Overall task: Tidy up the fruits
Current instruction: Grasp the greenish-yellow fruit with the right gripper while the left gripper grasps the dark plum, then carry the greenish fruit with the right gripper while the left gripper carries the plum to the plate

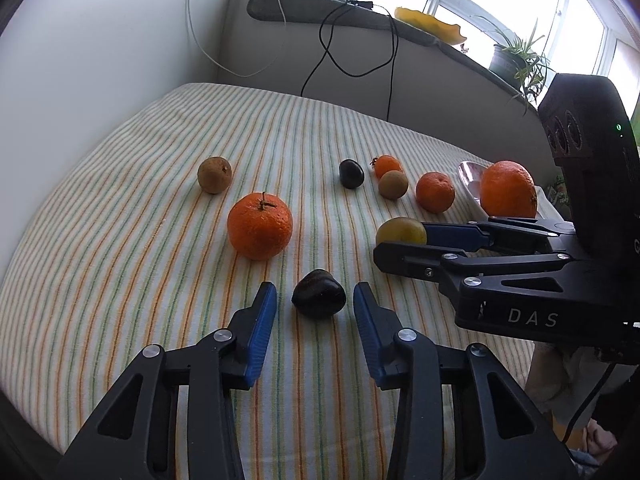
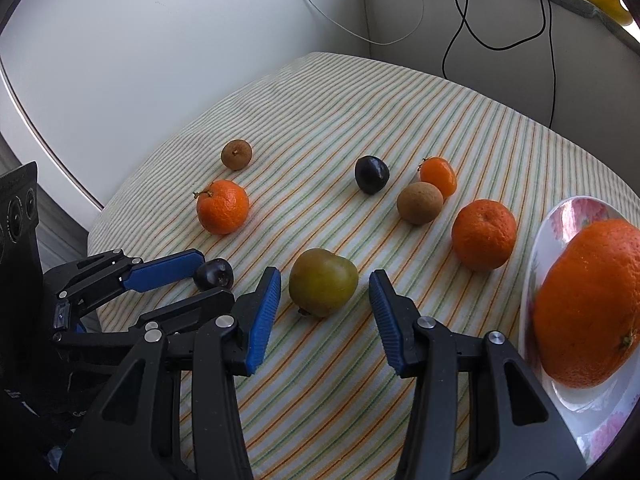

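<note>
Progress: one large orange [image 2: 588,304] is sitting on the white flower-printed plate [image 2: 560,216] at the right edge of the right wrist view. Judged from that, only the first fruit is placed; the rest are lying loose on the striped cloth over the table [image 2: 320,112].

Loose fruit, right wrist view:
- round brown fruit [image 2: 236,154], upper left of centre
- stemmed mandarin [image 2: 223,207], just below it
- dark plum [image 2: 371,174], centre
- small mandarin [image 2: 438,176] touching a second brown fruit [image 2: 419,203], right of centre
- medium mandarin [image 2: 484,234], near the plate rim

Left tool [image 1: 315,300]: blue pads are standing either side of a small dark plum [image 1: 319,294], lower centre of the left wrist view. A gap is showing on both sides; nothing gripped.

Right tool [image 2: 324,292]: jaws are bracketing a yellow-green plum [image 2: 323,282], lower centre of its own view. Pads are clear of the skin; nothing held.

Orientation: the green plum is slightly broader than tall, its long axis running left-right across the frame, a small dark end pointing toward lower left. The dark plum is lying with its wider span across the pad gap.

Remaining, by my estimate: nearly all sorting.
</note>
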Motion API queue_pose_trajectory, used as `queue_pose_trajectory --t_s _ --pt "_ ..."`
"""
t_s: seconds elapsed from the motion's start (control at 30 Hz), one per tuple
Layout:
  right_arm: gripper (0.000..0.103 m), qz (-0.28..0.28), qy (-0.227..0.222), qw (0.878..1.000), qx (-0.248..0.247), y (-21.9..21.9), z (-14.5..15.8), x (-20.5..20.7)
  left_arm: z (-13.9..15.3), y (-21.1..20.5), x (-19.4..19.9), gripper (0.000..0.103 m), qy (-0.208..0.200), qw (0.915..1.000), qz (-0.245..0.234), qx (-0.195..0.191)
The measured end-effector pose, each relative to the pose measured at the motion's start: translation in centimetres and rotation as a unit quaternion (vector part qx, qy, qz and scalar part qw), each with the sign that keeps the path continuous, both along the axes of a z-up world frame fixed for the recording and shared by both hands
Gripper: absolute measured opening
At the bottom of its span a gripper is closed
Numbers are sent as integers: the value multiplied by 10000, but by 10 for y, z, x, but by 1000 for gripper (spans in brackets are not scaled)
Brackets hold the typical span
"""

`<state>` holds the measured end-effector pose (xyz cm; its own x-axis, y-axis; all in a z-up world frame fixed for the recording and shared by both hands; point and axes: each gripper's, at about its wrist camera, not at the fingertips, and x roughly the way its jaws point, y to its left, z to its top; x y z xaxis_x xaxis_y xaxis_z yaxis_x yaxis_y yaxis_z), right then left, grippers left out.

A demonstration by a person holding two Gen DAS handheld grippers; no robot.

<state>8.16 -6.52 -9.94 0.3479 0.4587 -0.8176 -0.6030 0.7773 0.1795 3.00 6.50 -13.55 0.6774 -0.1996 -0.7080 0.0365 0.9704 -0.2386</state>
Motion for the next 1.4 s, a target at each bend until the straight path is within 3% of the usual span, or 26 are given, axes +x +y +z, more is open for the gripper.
queue_pose_trajectory --t_s 0.37,0.9,1.4 --pt "35 35 31 9999 -102 2 1 1 -1 -3 3 30 -9 10000 -17 -14" --pt "34 22 -37 10000 3 -3 9 -3 2 -4 1 25 -84 9999 -17 -144" --pt "34 -79 -272 9994 214 -34 43 -23 23 -26 -1 25 -338 9987 -293 -236"
